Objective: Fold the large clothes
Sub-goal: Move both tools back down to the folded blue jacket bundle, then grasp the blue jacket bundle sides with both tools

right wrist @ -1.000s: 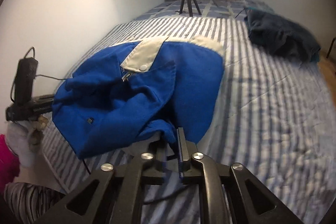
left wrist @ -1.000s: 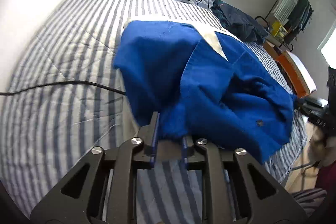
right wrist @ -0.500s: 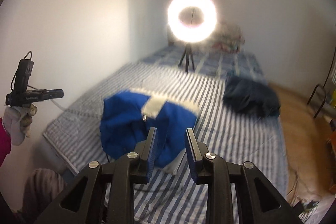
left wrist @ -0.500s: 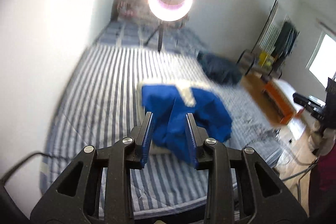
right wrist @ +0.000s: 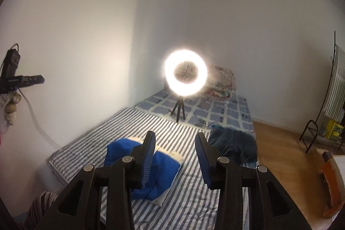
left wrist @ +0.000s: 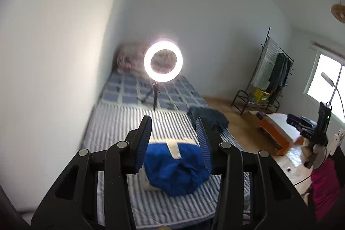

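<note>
A blue jacket with cream lining (left wrist: 174, 167) lies bunched in a folded heap on the striped bed (left wrist: 120, 122); it also shows in the right wrist view (right wrist: 166, 167). My left gripper (left wrist: 173, 124) is open and empty, held high above the bed with the jacket seen far below between its fingers. My right gripper (right wrist: 175, 139) is open and empty, also raised well above and back from the jacket. The other gripper shows at the left edge of the right wrist view (right wrist: 19, 79).
A lit ring light on a tripod (left wrist: 163, 63) stands on the bed beyond the jacket. A dark garment (left wrist: 210, 120) lies at the bed's right side. A clothes rack (left wrist: 273, 70) and an orange-edged table (left wrist: 278, 133) stand right, on the wooden floor.
Both grippers let go of the jacket, opened and pulled up and back from the bed. The jacket dropped into a heap on the bed.
</note>
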Tool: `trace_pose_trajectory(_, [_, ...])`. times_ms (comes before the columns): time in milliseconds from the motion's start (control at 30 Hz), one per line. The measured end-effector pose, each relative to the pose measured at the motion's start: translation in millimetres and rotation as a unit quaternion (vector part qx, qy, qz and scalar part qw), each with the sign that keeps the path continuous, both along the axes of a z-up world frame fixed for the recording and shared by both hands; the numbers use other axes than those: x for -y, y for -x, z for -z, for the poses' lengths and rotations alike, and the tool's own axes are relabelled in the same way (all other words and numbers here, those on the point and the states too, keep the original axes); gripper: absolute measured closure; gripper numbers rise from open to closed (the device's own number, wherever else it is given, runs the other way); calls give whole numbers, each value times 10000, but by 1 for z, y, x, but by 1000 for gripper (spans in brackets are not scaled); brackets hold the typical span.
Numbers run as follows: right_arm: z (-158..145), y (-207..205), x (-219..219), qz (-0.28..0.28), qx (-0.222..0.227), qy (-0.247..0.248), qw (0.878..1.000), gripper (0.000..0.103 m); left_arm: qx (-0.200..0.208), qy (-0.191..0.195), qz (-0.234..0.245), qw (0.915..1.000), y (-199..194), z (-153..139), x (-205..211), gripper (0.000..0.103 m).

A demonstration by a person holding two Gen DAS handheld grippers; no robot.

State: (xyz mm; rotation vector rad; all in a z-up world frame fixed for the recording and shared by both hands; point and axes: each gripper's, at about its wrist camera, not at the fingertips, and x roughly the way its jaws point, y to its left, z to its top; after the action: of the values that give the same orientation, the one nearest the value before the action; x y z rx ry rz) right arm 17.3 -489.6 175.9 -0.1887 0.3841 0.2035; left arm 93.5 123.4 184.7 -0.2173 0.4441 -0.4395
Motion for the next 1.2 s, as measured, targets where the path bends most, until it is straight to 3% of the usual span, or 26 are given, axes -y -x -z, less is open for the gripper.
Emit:
trace_pose_trajectory(100, [-13, 0, 1, -29, 77, 12, 10000, 60, 56, 80, -24, 9999, 4, -14, -10, 54])
trace_pose_trajectory(200, [-6, -7, 3, -63, 12, -116, 9999, 54, -48, 125, -56, 9999, -2, -2, -14, 51])
trace_pose_trajectory(333, [39, -26, 2, -134, -421, -268, 9987, 48, -552, 340, -25, 9979, -31, 49, -12, 51])
trace_pose_trajectory(500, [108, -60, 1, -151, -1128, -448, 9925, 45, -1444, 502, 25, 9882, -95, 133, 5, 49])
trace_pose_trajectory(667, [182, -97, 5, -81, -1798, -700, 9812, 42, -2212, 886, 40, 9712, -158, 212, 16, 45])
trace_pose_trajectory(867, [263, -137, 16, 28, -2540, -1284, 9587, 41, -3143, 1458, -71, 9380, -223, 305, 28, 44])
trace_pose_trajectory(1100, [331, -175, 31, -19, -3187, -2341, 9185, 41, -3715, 2053, -50, 9054, -275, 367, 43, 45])
trace_pose_trajectory(1200, [347, -186, 36, -78, -3304, -2721, 9037, 42, -3801, 2075, 42, 9013, -290, 380, 51, 45])
